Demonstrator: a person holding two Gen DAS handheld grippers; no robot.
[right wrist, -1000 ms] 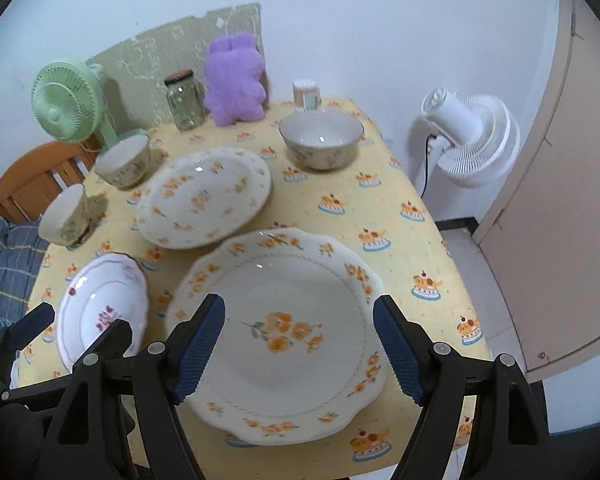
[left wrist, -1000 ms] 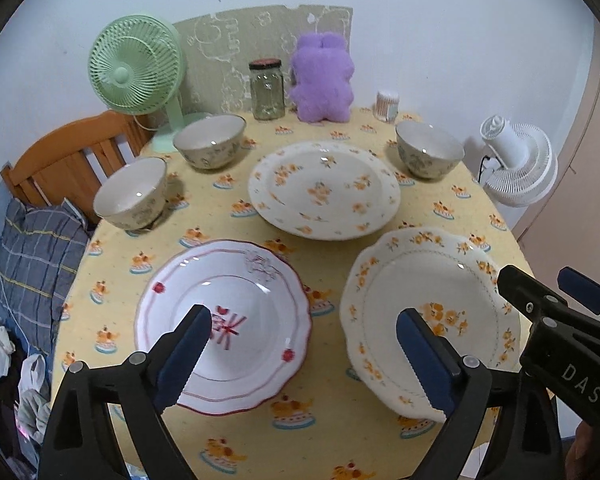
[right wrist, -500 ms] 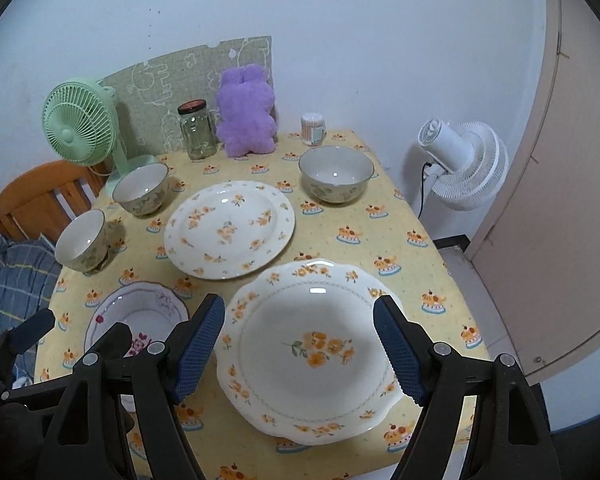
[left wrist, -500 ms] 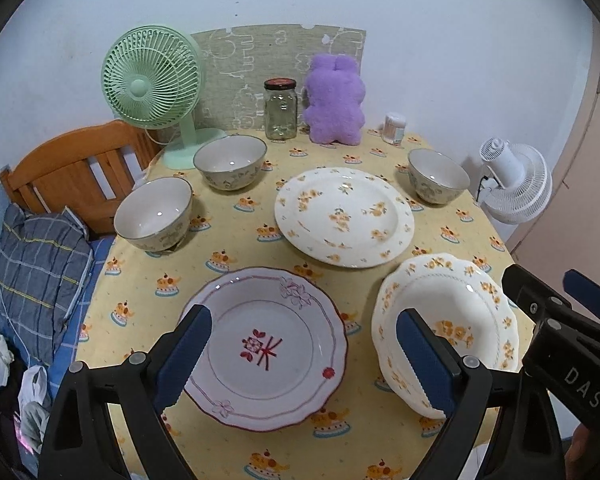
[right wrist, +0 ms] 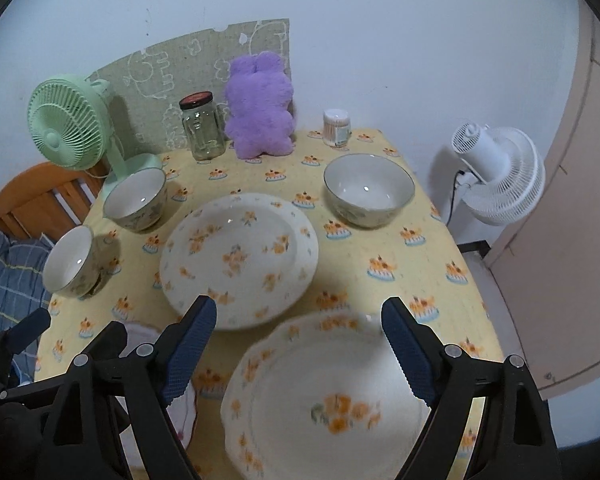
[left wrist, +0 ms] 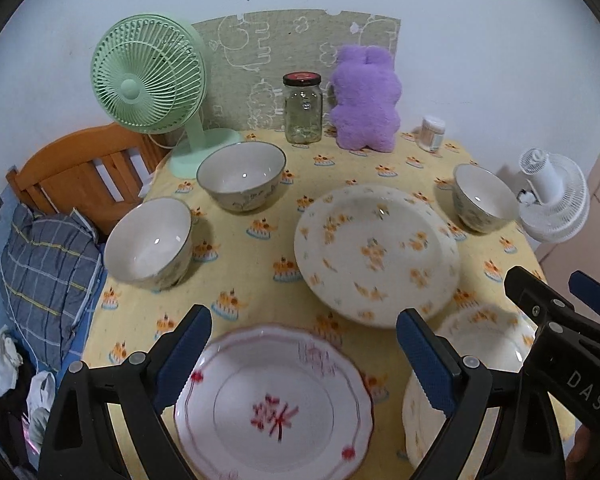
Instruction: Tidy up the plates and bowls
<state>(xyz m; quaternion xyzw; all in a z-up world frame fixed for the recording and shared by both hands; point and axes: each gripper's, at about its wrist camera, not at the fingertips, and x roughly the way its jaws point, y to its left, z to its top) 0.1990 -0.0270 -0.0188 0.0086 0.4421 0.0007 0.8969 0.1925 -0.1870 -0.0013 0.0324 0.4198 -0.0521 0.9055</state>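
1. The round table (left wrist: 260, 240) with a yellow cake-print cloth carries everything
2. Three plates lie flat: an orange-flower plate (right wrist: 236, 256) in the middle, a scalloped orange-flower plate (right wrist: 324, 404) at the near right edge, a red-trimmed plate (left wrist: 274, 408) at the near left
3. Three bowls stand upright: two on the left (back-left bowl (left wrist: 242, 180), nearer left bowl (left wrist: 148, 240)), and a right bowl (right wrist: 368, 188) well apart
4. The left gripper (left wrist: 304, 356) hangs over the red-trimmed plate, jaws spread wide, nothing between them
5. The right gripper (right wrist: 300, 352) sits above the scalloped plate; its jaws have just been opening, nothing pinched
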